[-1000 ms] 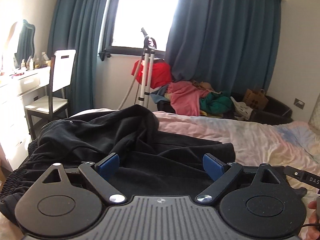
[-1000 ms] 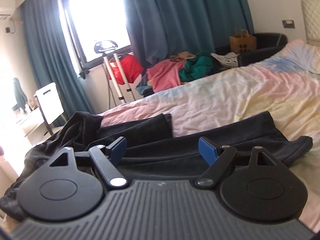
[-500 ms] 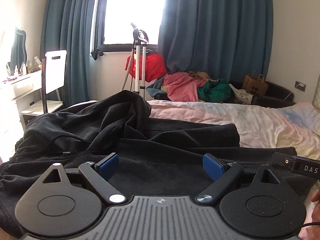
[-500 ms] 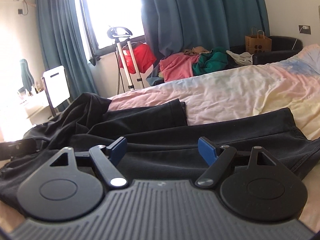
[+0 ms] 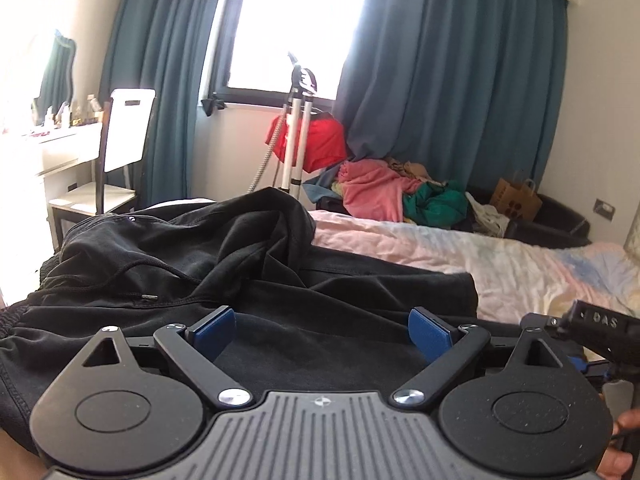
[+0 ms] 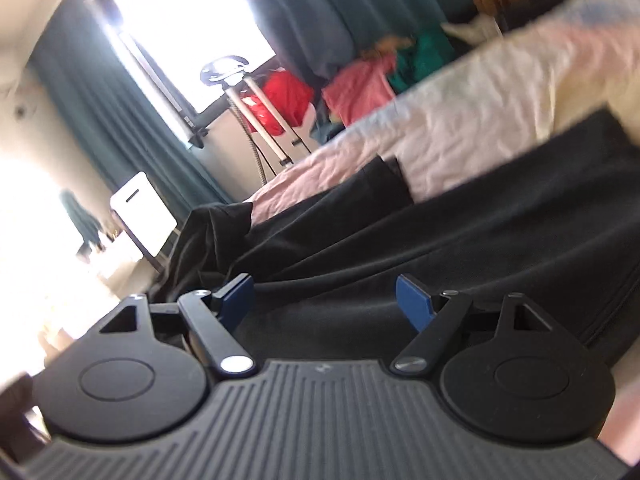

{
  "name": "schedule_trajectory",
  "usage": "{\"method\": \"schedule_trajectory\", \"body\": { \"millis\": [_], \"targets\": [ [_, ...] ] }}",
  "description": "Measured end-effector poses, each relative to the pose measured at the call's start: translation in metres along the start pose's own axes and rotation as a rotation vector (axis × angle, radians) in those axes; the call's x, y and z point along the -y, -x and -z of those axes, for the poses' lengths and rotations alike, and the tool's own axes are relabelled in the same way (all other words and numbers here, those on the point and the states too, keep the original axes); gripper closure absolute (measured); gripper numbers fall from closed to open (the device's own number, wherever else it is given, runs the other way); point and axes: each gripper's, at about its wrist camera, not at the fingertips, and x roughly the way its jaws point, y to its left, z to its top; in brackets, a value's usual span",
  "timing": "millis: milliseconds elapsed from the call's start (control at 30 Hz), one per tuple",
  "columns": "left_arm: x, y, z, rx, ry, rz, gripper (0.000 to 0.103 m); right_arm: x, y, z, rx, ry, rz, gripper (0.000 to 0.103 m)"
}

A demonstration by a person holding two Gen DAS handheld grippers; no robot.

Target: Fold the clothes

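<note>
Left wrist view: the left gripper [image 5: 322, 330] has its two blue fingers [image 5: 214, 330] spread wide, nothing pinched, just above one black garment [image 5: 200, 264] lying rumpled on the bed [image 5: 500, 256]. Beyond the bed stand one white chair [image 5: 120, 152], one steamer stand [image 5: 298, 128], one clothes pile [image 5: 384, 196] and one paper bag [image 5: 516, 200]. The right gripper's tip [image 5: 600, 322] shows at the garment's right edge.

Right wrist view, tilted and blurred: the right gripper [image 6: 324, 300] also has two fingers spread, empty, low over the same garment [image 6: 400, 248] on the bed [image 6: 480, 120].
</note>
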Motion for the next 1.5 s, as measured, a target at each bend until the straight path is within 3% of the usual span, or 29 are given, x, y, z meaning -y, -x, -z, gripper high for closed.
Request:
{"method": "schedule_trajectory", "body": {
  "millis": [67,200,400,467,567,700,733,767,867,933,1200,1333,1500],
  "targets": [
    [-0.008,0.0,-0.002,-0.005,0.039,-0.001,0.007,-0.006,-0.022,-0.012,-0.021,-0.048,0.008,0.02],
    [-0.026,-0.012,0.003,-0.047,0.102,0.041,0.007,-0.002,-0.087,-0.035,-0.094,-0.274,0.016,0.021],
    [-0.05,-0.053,0.016,-0.126,0.145,0.002,0.007,0.001,-0.18,-0.068,-0.14,-0.523,0.169,0.02],
    [-0.06,-0.071,0.019,-0.16,0.207,0.012,0.007,-0.003,-0.208,-0.081,-0.158,-0.501,0.244,0.022],
    [-0.067,-0.094,0.025,-0.2,0.244,0.039,0.007,-0.007,-0.249,-0.089,-0.243,-0.455,0.423,0.022],
    [-0.065,-0.117,0.036,-0.24,0.216,0.048,0.007,-0.005,-0.284,-0.087,-0.308,-0.399,0.55,0.021],
    [-0.065,-0.121,0.038,-0.25,0.215,0.054,0.007,-0.007,-0.287,-0.085,-0.303,-0.38,0.57,0.026],
    [-0.065,-0.124,0.04,-0.256,0.216,0.057,0.007,-0.009,-0.287,-0.084,-0.301,-0.353,0.576,0.032],
    [-0.064,-0.129,0.043,-0.266,0.218,0.066,0.007,-0.015,-0.285,-0.083,-0.298,-0.267,0.583,0.083],
    [-0.063,-0.129,0.043,-0.267,0.222,0.072,0.007,-0.013,-0.273,-0.091,-0.276,-0.269,0.543,0.098],
    [-0.064,-0.123,0.04,-0.263,0.261,0.078,0.007,-0.016,-0.208,-0.149,-0.106,-0.234,0.422,0.099],
    [-0.064,-0.12,0.038,-0.251,0.253,0.075,0.007,-0.013,-0.161,-0.195,0.045,-0.242,0.378,0.099],
    [-0.062,-0.123,0.037,-0.261,0.25,0.078,0.007,-0.005,-0.097,-0.234,0.298,-0.12,0.34,0.099]
  ]
}}
